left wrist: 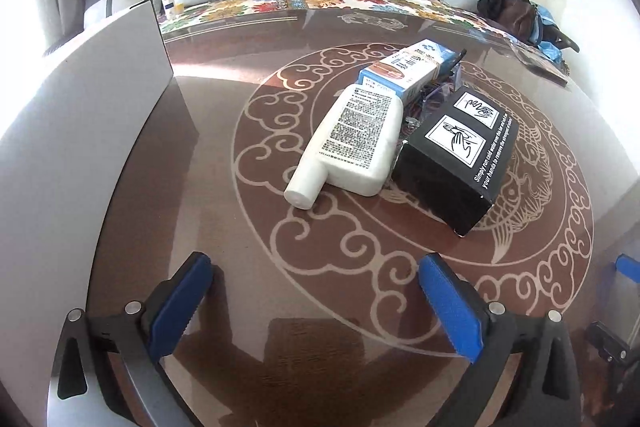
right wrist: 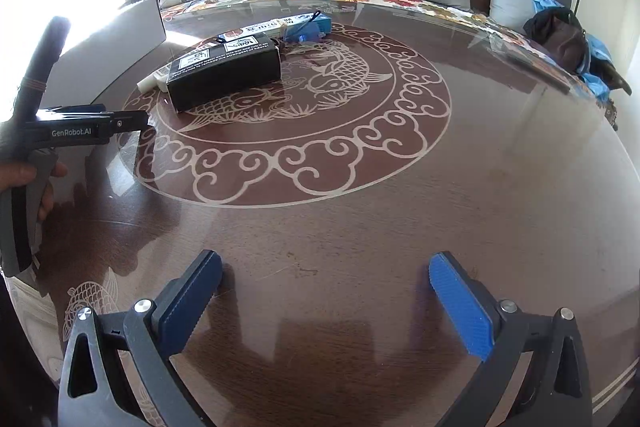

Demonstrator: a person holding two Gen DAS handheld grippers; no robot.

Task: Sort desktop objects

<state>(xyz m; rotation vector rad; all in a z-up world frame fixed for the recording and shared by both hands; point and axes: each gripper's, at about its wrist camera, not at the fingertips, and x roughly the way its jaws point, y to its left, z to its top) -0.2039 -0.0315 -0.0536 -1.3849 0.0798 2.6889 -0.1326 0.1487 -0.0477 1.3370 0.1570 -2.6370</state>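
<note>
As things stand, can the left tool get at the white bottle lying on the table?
Probably yes. The left tool is open with nothing between its fingers, and only bare table lies between it and the white bottle, whose cap end points toward it.

Left claw (left wrist: pixel 314 291): dark grey angular arms, blue ribbed pads (left wrist: pixel 182 301), round silver screws at the pivots. Right claw (right wrist: pixel 326 293): same build, blue textured pads (right wrist: pixel 460 307), silver screws. From the right wrist view, the left unit's black body reads "GenRobot.AI", grey handle below, held by a hand (right wrist: pixel 30 183).
</note>
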